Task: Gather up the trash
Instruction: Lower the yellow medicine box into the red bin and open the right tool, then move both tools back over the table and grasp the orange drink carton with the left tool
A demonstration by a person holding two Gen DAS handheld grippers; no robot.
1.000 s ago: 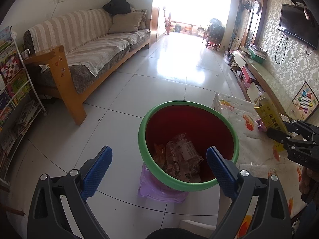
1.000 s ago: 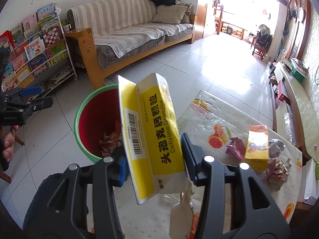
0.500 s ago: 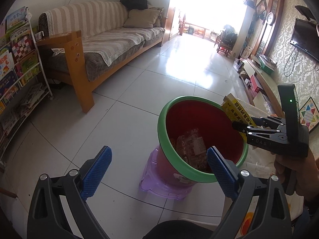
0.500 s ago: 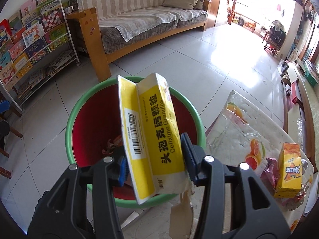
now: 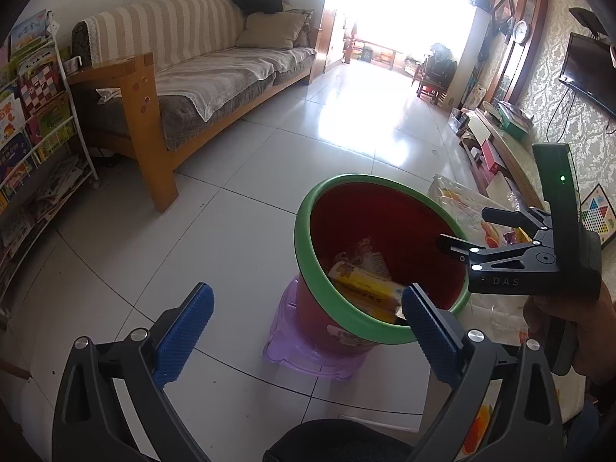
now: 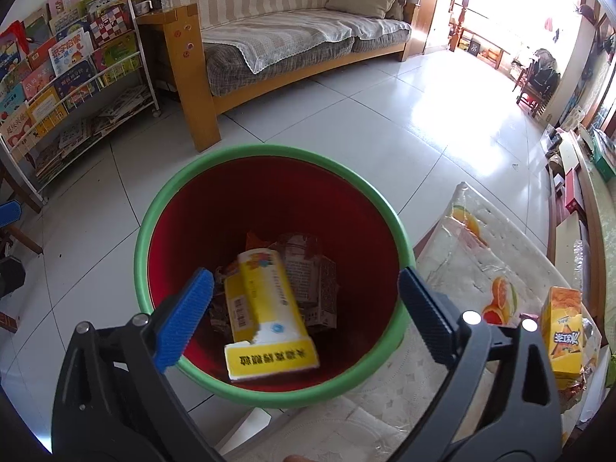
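Right gripper (image 6: pixel 304 315) with blue-padded fingers spread wide, holding nothing. Left gripper (image 5: pixel 308 331) likewise wide apart, empty. A hand (image 5: pixel 573 331), apparently the right, grips its handle.

Left tool (image 5: pixel 304 329), right tool (image 6: pixel 304 315): black frames, blue ribbed pads, silver screws.

yellow box (image 6: pixel 269 315): torn, lying flat | in red bin (image 6: pixel 269 154) atop wrappers (image 6: pixel 312 281)

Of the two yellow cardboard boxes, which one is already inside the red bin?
The long yellow medicine box with the barcode lies inside the green-rimmed red bin on crumpled wrappers. The orange-yellow drink carton stands outside, on the fruit-print tablecloth.
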